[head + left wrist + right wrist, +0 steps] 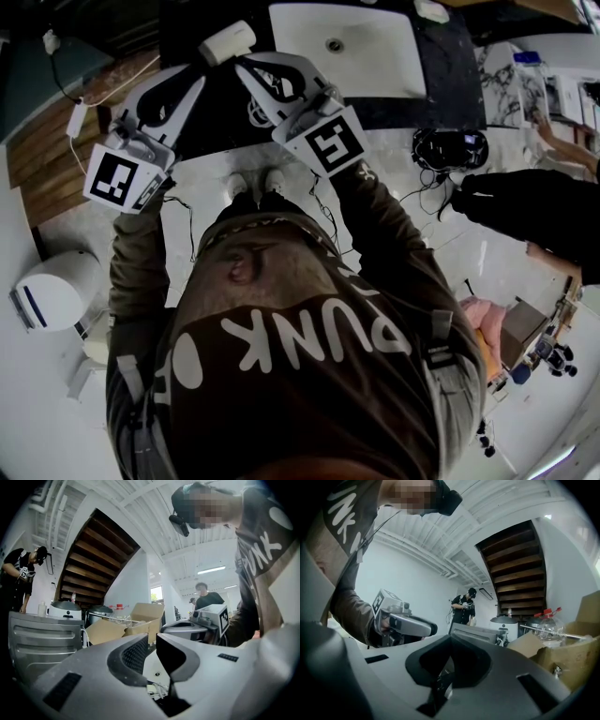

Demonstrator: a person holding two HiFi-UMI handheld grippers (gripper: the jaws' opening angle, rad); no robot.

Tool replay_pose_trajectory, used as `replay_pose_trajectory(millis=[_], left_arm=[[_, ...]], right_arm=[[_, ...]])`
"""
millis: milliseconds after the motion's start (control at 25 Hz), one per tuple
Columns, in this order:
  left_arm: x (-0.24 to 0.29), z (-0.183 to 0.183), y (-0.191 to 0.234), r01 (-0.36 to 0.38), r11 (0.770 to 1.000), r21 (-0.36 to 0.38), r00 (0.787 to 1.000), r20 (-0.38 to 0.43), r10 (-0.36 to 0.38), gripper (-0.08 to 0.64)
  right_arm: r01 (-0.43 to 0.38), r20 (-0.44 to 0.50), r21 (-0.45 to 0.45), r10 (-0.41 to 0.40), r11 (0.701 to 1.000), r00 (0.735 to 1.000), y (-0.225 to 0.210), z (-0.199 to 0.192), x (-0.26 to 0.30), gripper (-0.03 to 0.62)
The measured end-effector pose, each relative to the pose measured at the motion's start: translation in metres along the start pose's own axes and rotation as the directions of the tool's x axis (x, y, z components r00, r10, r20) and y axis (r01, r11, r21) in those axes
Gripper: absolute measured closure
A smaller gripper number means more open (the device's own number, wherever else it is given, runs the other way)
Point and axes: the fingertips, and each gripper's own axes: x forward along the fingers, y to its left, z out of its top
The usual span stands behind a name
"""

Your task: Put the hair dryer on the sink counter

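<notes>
Left gripper (150,641): jaws slightly parted, nothing between. Right gripper (450,639): clenched, empty. Basin (375,66), mid-counter (450,80), holds only its drain (335,44). White object (227,42) lies toward the counter's left edge.

Top edge cuts off sink (375,58).

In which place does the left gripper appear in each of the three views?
Head view: left gripper, upper left.
Left gripper view: its own jaws, bottom centre.
Right gripper view: middle left.
Shared landmark: wooden stairs, underside, in both gripper views.
</notes>
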Motion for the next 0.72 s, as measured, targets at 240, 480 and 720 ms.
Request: replay_pose_trajectory(millis=[240,480,720], left_arm=[[0.0000,-0.0036,-0.0011,0.001,1.000,-0.007,1.000,-0.009,-0.001,0.506],[-0.0007,-0.0027,0.0001,-0.005,1.000,-0.001,1.000,-0.007,0.005,0.506],[0.0008,0.0058,-0.0002,-0.012,1.000,0.014,1.000,0.009,0.012,0.506]], right_arm=[[-0.004,-0.003,-0.001,0.004,1.000,1.000,-0.0015,0.0001,-0.0008,0.584],[-0.008,-0.005,-0.006,0.008,1.000,1.000,-0.0014,-0.0004,-0.0003,0.584],[-0.011,0.001,-0.005,0.011,1.000,1.000,-0.0010,0.0030,0.0002,0.584]])
